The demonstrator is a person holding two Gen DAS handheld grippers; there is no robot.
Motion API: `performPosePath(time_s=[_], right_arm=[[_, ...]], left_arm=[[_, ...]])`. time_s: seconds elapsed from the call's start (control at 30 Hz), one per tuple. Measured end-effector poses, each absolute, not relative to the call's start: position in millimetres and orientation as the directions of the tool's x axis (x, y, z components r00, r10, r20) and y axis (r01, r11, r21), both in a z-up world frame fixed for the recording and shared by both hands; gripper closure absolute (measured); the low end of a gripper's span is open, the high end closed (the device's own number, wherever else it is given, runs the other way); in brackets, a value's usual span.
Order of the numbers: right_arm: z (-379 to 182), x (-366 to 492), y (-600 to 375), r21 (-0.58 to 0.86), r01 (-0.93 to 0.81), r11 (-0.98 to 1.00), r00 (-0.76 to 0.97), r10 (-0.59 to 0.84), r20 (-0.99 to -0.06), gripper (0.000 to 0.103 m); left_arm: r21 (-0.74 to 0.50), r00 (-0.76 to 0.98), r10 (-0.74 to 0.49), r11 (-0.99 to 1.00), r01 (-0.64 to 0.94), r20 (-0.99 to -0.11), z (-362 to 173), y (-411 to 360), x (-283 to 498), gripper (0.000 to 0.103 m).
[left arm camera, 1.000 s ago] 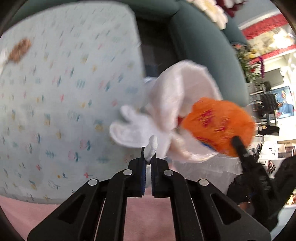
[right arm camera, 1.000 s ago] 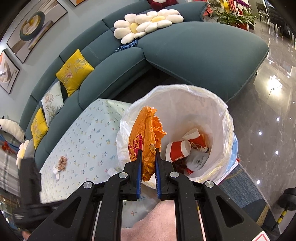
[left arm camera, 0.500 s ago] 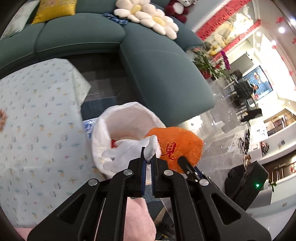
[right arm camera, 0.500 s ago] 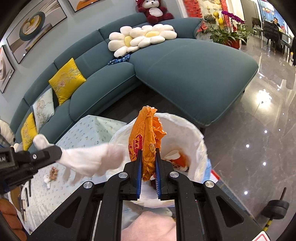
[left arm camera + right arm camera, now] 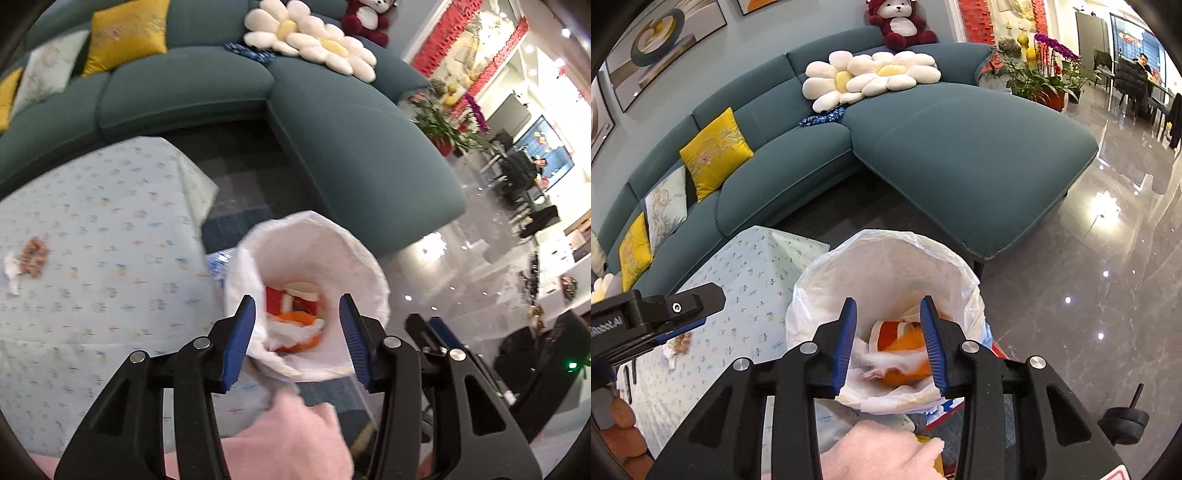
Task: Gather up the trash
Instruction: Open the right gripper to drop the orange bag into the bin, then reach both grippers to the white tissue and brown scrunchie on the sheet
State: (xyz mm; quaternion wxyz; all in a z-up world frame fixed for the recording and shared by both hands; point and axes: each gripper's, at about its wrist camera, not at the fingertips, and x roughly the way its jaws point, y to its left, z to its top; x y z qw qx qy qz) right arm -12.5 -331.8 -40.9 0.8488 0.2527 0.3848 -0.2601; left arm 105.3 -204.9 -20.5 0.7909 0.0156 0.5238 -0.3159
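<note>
A bin lined with a white trash bag [image 5: 343, 251] [image 5: 945, 266] stands beside the table. Inside lie an orange wrapper [image 5: 905, 345] [image 5: 295, 317], white tissue [image 5: 875, 360] [image 5: 299, 334] and red-and-white paper cups [image 5: 291, 295]. My left gripper [image 5: 297, 336] is open and empty above the bag's mouth. My right gripper [image 5: 889, 341] is open and empty above the same bag. The left gripper also shows at the left edge of the right wrist view [image 5: 657, 314]. A brown scrap with white tissue [image 5: 27, 256] [image 5: 677, 345] lies on the table.
The table has a light blue patterned cloth [image 5: 92, 240] [image 5: 746, 280]. A teal corner sofa [image 5: 960, 147] with yellow cushions [image 5: 714, 151] and flower pillows stands behind it. Glossy grey floor [image 5: 1089, 295] lies to the right. Plants stand at the back right.
Both grippers have opened. The white tissue has left the left gripper and the orange wrapper has left the right gripper; both now lie inside the bag.
</note>
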Motion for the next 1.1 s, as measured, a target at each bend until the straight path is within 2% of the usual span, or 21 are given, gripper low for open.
performPosePath(time_s=[0.17,0.23,0.57,0.7,0.83,1.1], right_arm=[[-29,-5,-314,0.211,0.606,0.767,0.582,-0.247,-0.775,0.059],[-24,1,-302,0.202,0.585,0.785,0.589,-0.241,-0.772,0.059],[-4,34,-239,0.168,0.482,0.860,0.618,-0.197,-0.761,0.057],[1,44,-213,0.153,0.439,0.885,0.623,-0.177,-0.762,0.057],[5,56,-186,0.141,0.402,0.905,0.629,-0.161,-0.760,0.048],[2,86,-120,0.101,0.293,0.951,0.621,-0.109,-0.777,0.048]], left_arm=[[-0.257,0.321,-0.452,0.827,0.500,-0.832,-10,-179,107,0.055],[-0.246,0.346,-0.442,0.839,0.485,-0.827,-6,-165,107,0.052],[-0.257,0.410,-0.402,0.895,0.363,-0.819,0,-85,127,0.050],[-0.240,0.450,-0.365,0.920,0.311,-0.815,3,-50,136,0.047],[-0.210,0.488,-0.312,0.945,0.252,-0.815,4,-13,141,0.047],[-0.160,0.522,-0.208,0.978,0.136,-0.827,-6,58,151,0.045]])
